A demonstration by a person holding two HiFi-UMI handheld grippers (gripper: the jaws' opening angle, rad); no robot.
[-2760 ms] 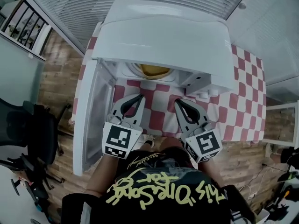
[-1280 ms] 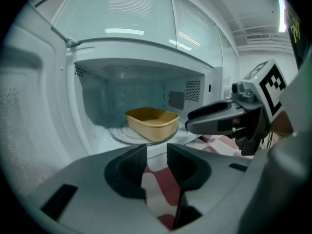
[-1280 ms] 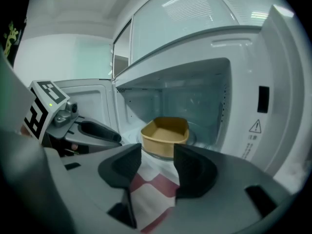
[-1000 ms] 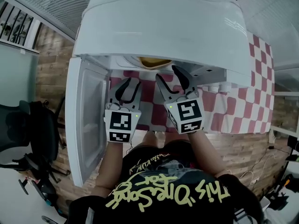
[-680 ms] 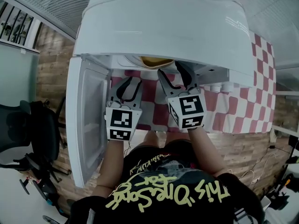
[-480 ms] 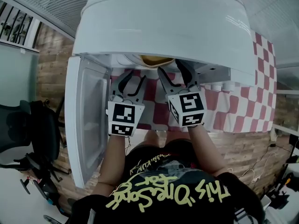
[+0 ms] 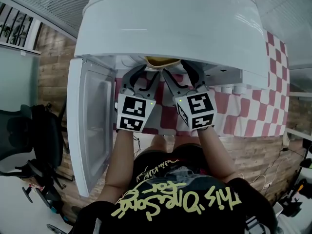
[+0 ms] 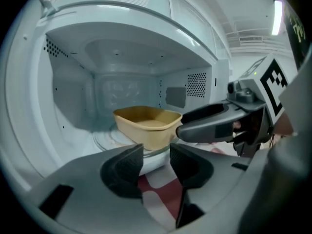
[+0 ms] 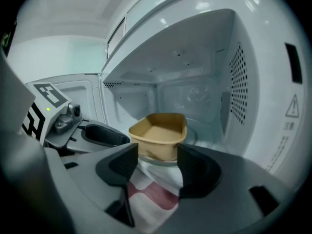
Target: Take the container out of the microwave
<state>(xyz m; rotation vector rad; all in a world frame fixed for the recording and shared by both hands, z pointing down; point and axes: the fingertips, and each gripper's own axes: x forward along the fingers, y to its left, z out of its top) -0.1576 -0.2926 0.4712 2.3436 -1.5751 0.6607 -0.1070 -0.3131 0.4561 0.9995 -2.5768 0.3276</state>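
A tan, open-topped container (image 7: 161, 61) (image 8: 146, 123) (image 9: 160, 129) sits on the glass turntable (image 8: 108, 139) inside the white microwave (image 7: 170, 23). Both grippers are side by side at the oven's mouth, just short of the container and not touching it. My left gripper (image 7: 141, 76) (image 8: 156, 156) has nothing between its jaws, which are opening. My right gripper (image 7: 182, 73) (image 9: 157, 159) is open wide and empty. Each gripper shows in the other's view: the right gripper's finger (image 8: 209, 123) and the left gripper's finger (image 9: 100, 133).
The microwave door (image 7: 90, 123) hangs open on the left, beside my left gripper. The oven stands on a red-and-white checked tablecloth (image 7: 263, 106). A black office chair (image 7: 24, 140) stands on the wooden floor at far left.
My left gripper has moved forward to the oven's mouth, level with the right one, and its jaws have spread. The right gripper has crept slightly further in.
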